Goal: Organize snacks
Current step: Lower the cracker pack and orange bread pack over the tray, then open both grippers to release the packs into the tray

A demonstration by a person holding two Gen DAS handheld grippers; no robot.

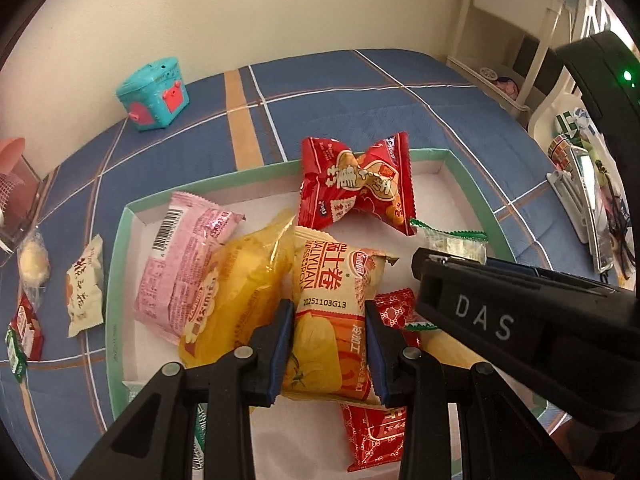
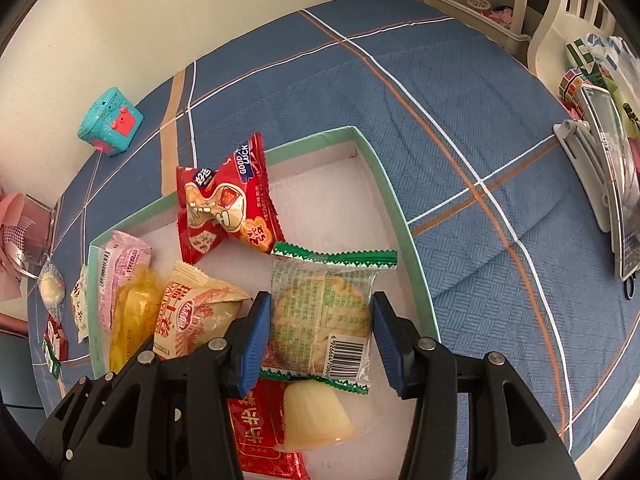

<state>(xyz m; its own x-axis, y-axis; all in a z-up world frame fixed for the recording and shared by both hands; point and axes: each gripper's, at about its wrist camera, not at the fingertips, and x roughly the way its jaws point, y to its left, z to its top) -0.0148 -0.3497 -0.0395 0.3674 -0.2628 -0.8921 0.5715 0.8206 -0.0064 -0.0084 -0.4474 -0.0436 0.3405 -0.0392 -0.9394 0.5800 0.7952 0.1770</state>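
A shallow white tray with a green rim (image 1: 120, 264) (image 2: 384, 176) lies on the blue plaid cloth and holds several snack packets. My left gripper (image 1: 328, 306) is shut on a cream and orange Swiss roll packet (image 1: 332, 276) just above the tray, pads pressing its sides. My right gripper (image 2: 320, 298) is shut on a clear cracker packet with green edges (image 2: 324, 276), also over the tray. In the left wrist view that gripper's black finger (image 1: 440, 276) shows at the right. A red packet (image 1: 356, 184) (image 2: 224, 208), a pink one (image 1: 180, 264) and a yellow one (image 1: 240, 292) lie in the tray.
Left of the tray lie a small cream packet (image 1: 84, 288), a round wrapped sweet (image 1: 34, 264) and red and green bits (image 1: 24, 332). A teal toy box (image 1: 154, 94) stands near the wall. A phone on a stand (image 2: 608, 168) is at the right edge. A jelly cup (image 2: 316, 416) sits in the tray.
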